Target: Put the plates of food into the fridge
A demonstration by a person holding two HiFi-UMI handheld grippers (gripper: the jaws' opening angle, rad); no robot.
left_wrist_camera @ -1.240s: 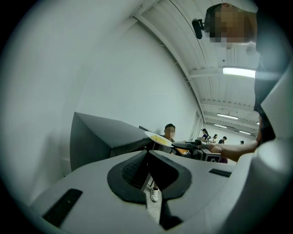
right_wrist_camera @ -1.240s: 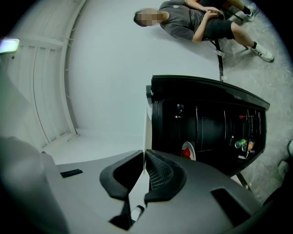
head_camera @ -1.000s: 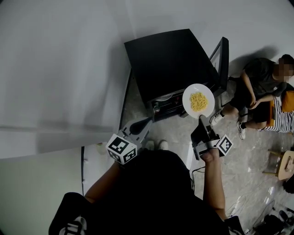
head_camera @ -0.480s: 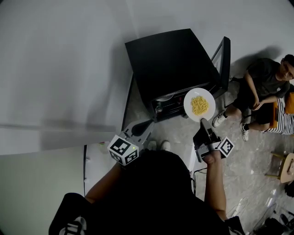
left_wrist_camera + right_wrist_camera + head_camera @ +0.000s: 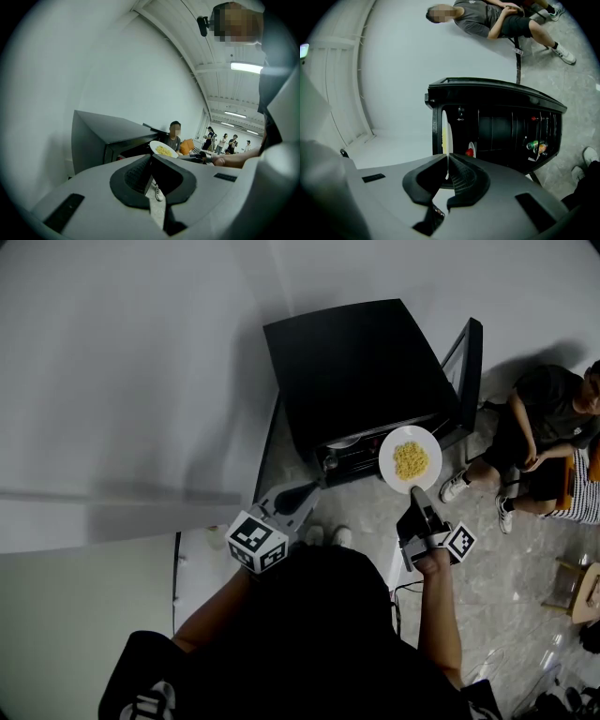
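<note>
A white plate of yellow noodles (image 5: 411, 458) hangs in front of the open black fridge (image 5: 356, 362). My right gripper (image 5: 413, 490) is shut on its near rim, and its jaws have just been closing on that rim. In the right gripper view the plate (image 5: 445, 133) shows edge-on between the pads, level with the fridge's dark inside (image 5: 501, 129). A plate with red food (image 5: 471, 150) lies inside. My left gripper (image 5: 306, 490) hangs left of the plate, its jaws together on nothing. From the left gripper view the plate (image 5: 163, 149) sits beside the fridge (image 5: 103, 133).
The fridge door (image 5: 466, 360) stands open to the right, with cans in its shelf (image 5: 536, 146). A person sits on the floor (image 5: 544, 423) by the door, and a wooden stool (image 5: 586, 582) stands further right. A white wall runs along the left.
My right gripper has sunk a little with the plate, which now sits lower before the fridge opening. The left gripper has hardly moved.
</note>
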